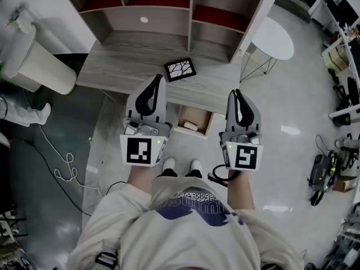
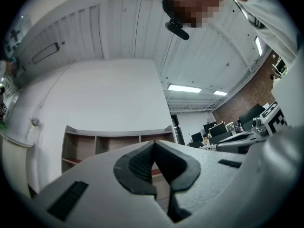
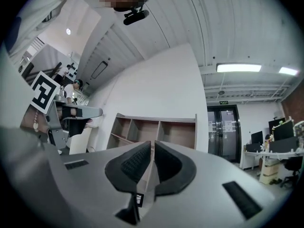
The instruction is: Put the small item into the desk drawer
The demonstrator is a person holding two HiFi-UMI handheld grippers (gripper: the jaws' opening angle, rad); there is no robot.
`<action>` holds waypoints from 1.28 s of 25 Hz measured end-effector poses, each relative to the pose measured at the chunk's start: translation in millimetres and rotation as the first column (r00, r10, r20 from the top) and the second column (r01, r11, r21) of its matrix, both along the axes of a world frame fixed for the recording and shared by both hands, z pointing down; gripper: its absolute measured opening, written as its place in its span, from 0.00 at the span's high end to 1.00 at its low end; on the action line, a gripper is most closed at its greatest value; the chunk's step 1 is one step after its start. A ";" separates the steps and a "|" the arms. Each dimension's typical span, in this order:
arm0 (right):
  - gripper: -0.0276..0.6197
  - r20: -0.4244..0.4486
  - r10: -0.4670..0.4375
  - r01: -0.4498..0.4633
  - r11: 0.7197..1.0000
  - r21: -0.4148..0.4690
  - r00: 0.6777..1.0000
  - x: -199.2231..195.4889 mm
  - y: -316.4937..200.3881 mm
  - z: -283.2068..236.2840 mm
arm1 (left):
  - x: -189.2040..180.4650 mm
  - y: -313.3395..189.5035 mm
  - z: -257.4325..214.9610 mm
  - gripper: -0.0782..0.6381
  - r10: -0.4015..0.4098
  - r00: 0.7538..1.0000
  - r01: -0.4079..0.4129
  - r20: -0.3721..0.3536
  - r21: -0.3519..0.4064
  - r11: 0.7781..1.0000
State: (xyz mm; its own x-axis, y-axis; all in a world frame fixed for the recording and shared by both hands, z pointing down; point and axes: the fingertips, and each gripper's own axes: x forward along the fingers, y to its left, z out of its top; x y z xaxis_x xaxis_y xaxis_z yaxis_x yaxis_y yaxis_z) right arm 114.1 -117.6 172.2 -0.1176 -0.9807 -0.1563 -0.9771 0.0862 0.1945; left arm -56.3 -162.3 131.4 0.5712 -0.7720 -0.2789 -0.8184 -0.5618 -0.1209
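Two grippers, left [image 1: 157, 79] and right [image 1: 236, 92], hung empty above the open drawer [image 1: 209, 122], jaws pinched narrow; a stray knee could jolt its small item [image 1: 191, 125].

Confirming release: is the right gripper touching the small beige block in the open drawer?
Apart. Head view: the right gripper sits well clear of the small beige block inside the wooden drawer; right gripper view shows empty jaws.

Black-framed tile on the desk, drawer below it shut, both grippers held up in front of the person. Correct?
No: the drawer is open, with a pale small item lying in it; the head view shows this. The black-framed tile is on the desk and the left gripper and right gripper are held up.
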 end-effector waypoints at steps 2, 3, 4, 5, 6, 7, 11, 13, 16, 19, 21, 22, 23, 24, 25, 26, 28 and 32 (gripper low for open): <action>0.92 0.001 0.002 -0.002 1.000 0.016 1.000 0.2 1.7 -4.0 | -1.2 0.8 -3.7 0.88 -0.007 1.000 0.007 -0.016 0.006 1.000; 0.93 0.001 0.004 -0.004 1.000 0.028 1.000 0.2 2.3 -7.5 | -1.7 1.5 -5.7 0.88 -0.009 1.000 0.009 -0.019 0.012 1.000; 0.93 0.001 0.005 -0.005 0.999 0.042 1.000 0.0 2.6 -11.9 | -1.7 2.2 -7.8 0.88 -0.010 1.000 0.010 -0.018 0.019 1.000; 0.93 0.001 0.006 -0.006 0.999 0.054 1.000 0.0 2.9 -15.8 | -1.5 3.1 -9.9 0.88 -0.010 1.000 0.010 -0.016 0.027 1.000; 0.93 -0.002 0.010 -0.010 0.998 0.059 1.000 0.6 3.1 -18.4 | -1.1 3.9 -12.2 0.88 -0.011 1.000 0.011 -0.012 0.036 0.999; 0.93 -0.004 0.016 -0.016 0.998 0.059 1.000 1.6 3.4 -19.8 | -0.7 4.8 -14.8 0.88 -0.013 1.000 0.013 -0.007 0.048 0.999; 0.94 -0.008 0.024 -0.023 0.997 0.077 1.000 1.8 5.3 -26.4 | 0.7 8.0 -21.1 0.88 -0.016 1.000 0.015 0.016 0.081 0.997; 0.94 -0.013 0.023 -0.022 0.996 0.090 1.000 0.2 6.2 -30.3 | 0.6 9.4 -23.2 0.88 -0.016 1.000 0.014 0.021 0.090 0.996; 0.94 -0.011 0.021 -0.020 0.995 0.094 1.000 -0.7 4.6 -32.9 | 0.8 8.2 -24.2 0.88 -0.020 0.999 0.018 0.025 0.093 0.995; 0.94 -0.013 0.014 -0.013 0.995 0.100 1.000 -2.1 3.0 -33.9 | 1.4 6.0 -22.1 0.88 -0.025 0.999 0.022 0.025 0.090 0.996; 0.94 -0.022 0.019 -0.016 0.995 0.099 1.000 -2.3 2.6 -33.1 | 0.4 5.7 -20.8 0.88 -0.028 0.999 0.026 0.025 0.085 0.996; 0.96 -0.024 0.026 -0.024 0.995 0.095 0.999 -2.0 2.4 -32.2 | -0.4 5.6 -20.4 0.88 -0.030 0.999 0.027 0.025 0.084 0.996; 0.96 -0.028 0.036 -0.033 0.995 0.091 0.999 -1.9 2.1 -31.4 | -1.4 5.6 -20.1 0.88 -0.031 0.999 0.029 0.024 0.082 0.996; 0.96 -0.033 0.045 -0.041 0.995 0.090 0.998 -2.3 2.1 -31.0 | -2.5 5.6 -19.8 0.88 -0.033 0.999 0.031 0.023 0.080 0.996; 0.96 -0.036 0.050 -0.046 0.995 0.089 0.998 -2.9 2.2 -30.7 | -3.2 5.7 -19.4 0.88 -0.034 0.999 0.032 0.022 0.080 0.996; 0.96 -0.037 0.052 -0.049 0.995 0.089 0.998 -3.2 2.3 -30.4 | -3.5 5.8 -19.1 0.88 -0.034 0.999 0.032 0.023 0.080 0.996; 0.96 -0.037 0.054 -0.050 0.995 0.088 0.998 -3.0 2.5 -29.6 | -3.7 5.7 -18.6 0.88 -0.034 0.999 0.032 0.024 0.082 0.996; 0.96 -0.017 0.054 -0.052 0.995 0.086 0.998 -4.9 3.2 -30.3 | -6.4 5.7 -17.9 0.88 -0.040 0.999 0.038 0.026 0.081 0.996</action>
State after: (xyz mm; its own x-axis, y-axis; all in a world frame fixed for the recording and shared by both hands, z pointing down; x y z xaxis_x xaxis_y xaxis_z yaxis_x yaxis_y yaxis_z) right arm 109.1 -114.4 141.9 -0.0694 -0.9689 -0.2376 -0.9758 0.0164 0.2180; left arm -62.7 -156.6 113.5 0.5495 -0.7695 -0.3254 -0.8351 -0.5173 -0.1871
